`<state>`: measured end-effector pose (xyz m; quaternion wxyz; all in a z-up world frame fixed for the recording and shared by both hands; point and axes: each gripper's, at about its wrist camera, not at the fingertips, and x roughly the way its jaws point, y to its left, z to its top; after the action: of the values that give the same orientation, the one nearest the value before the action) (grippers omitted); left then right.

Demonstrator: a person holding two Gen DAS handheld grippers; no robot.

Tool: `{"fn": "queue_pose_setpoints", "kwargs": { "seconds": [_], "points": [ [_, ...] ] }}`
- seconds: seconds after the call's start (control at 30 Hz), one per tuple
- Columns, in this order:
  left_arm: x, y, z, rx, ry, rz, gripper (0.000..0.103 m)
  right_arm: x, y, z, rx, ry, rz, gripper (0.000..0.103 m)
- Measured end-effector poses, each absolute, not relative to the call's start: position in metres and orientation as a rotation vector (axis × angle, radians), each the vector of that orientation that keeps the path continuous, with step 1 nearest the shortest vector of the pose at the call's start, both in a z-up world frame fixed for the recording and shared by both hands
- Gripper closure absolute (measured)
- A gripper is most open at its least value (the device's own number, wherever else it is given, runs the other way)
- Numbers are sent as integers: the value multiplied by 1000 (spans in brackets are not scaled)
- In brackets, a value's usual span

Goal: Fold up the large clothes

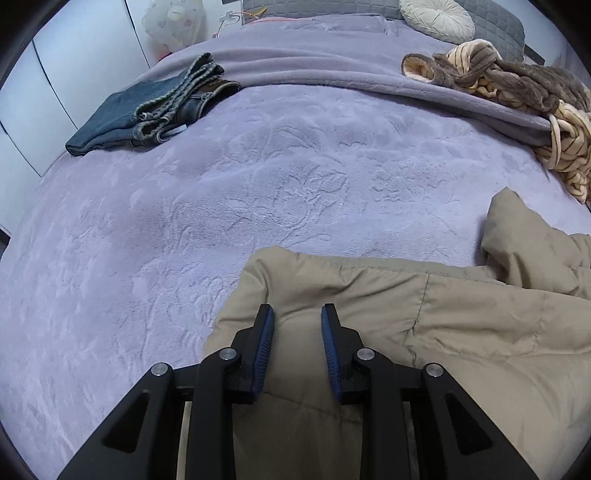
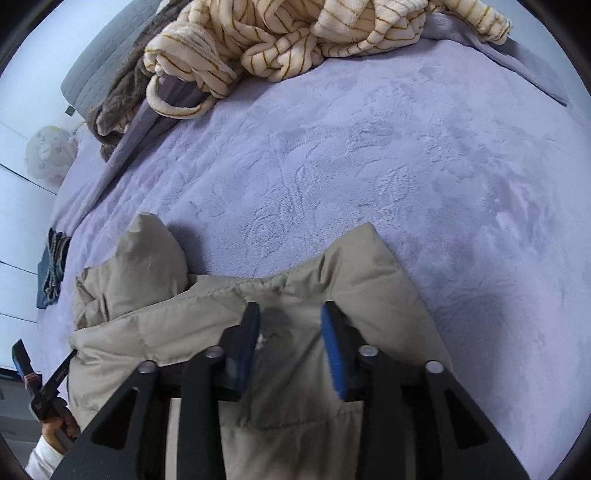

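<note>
A beige padded jacket [image 1: 443, 314] lies on the purple bed cover [image 1: 184, 221], bunched at the near right in the left wrist view. My left gripper [image 1: 297, 314] stands over the jacket's left part, its blue pads close together with a thick fold of the fabric filling the gap. In the right wrist view the jacket [image 2: 332, 266] shows its raised collar points. My right gripper [image 2: 290, 310] hangs above it with the pads apart and not pressing on the cloth. The left gripper [image 2: 46, 349] and the hand [image 2: 55, 428] holding it appear at the jacket's left edge.
Folded jeans [image 1: 147, 110] lie at the bed's far left edge. A heap of cream striped and brown fleece clothes [image 1: 517, 85] [image 2: 277, 40] sits at the far right near a round cushion [image 1: 436, 18]. White wardrobe doors [image 1: 74, 55] stand left of the bed.
</note>
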<state>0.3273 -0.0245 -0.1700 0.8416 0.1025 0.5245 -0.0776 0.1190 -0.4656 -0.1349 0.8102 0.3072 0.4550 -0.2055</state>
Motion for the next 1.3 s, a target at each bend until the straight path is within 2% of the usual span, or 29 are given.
{"fn": "queue_pose_setpoints", "kwargs": {
  "seconds": [0.2,0.23,0.3,0.47,0.53,0.7,0.77,1.3],
  "points": [
    [293,-11,-137,218,1099,-211,72,77,-440,-110,695,939,-409,49],
    [286,-9,-133,217,1102,-215,42,71,-437,-108,709,936,-405,46],
    [271,-4,-124,210,1085,-191,0,59,-428,-106,731,934,-397,44],
    [238,0,-113,206,1106,-220,0,32,-405,-105,750,963,-373,43],
    [225,1,-109,214,1109,-224,0,20,-397,-105,763,968,-368,36],
    [191,9,-100,180,1155,-255,0,-13,-378,-106,804,977,-358,30],
    [177,14,-100,166,1180,-263,0,-28,-372,-108,830,979,-358,22],
    [127,49,-130,38,1369,-241,0,-82,-353,-146,1048,997,-370,18]
  ]
}}
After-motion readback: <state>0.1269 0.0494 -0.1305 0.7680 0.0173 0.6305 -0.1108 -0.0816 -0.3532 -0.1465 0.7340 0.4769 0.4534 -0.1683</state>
